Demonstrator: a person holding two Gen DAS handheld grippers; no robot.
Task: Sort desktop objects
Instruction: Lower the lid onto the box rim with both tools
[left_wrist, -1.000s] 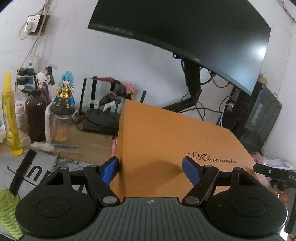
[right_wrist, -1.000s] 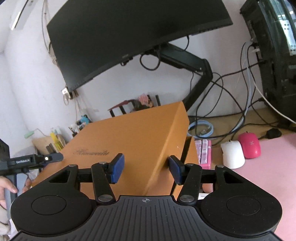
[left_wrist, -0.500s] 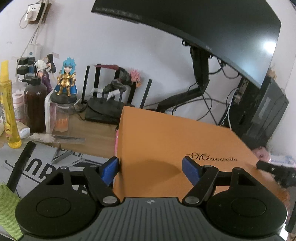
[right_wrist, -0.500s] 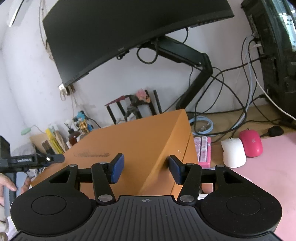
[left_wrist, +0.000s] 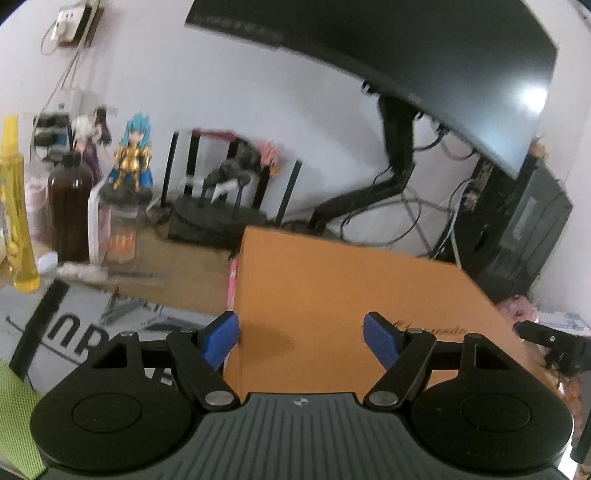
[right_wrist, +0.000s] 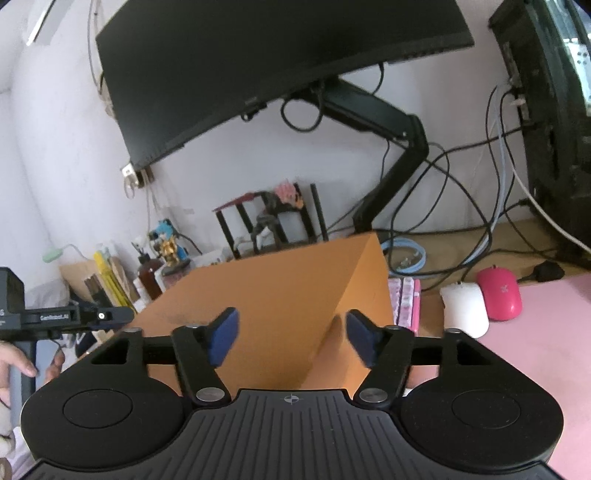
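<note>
Two hand-held grippers flank one orange box (left_wrist: 332, 295), which sits on the tabletop (left_wrist: 177, 266) under the monitor (left_wrist: 406, 55).

The left hand-held gripper (left_wrist: 301, 338) is at the box's near left corner: its left pad looks to touch the left side, while the right pad hangs over the lid, so whether it grips I cannot tell.

The right hand-held gripper (right_wrist: 291, 338) straddles the near right corner; its jaws have just been opening and the pads now stand clear of the cardboard, so it is released.

The box looks like stiff, smooth card, probably light for its bulk and too wide for one jaw span. My judgement: take it at opposite corners or edges with both grippers, squeezing gently, since the lid could lift or dent.
</note>
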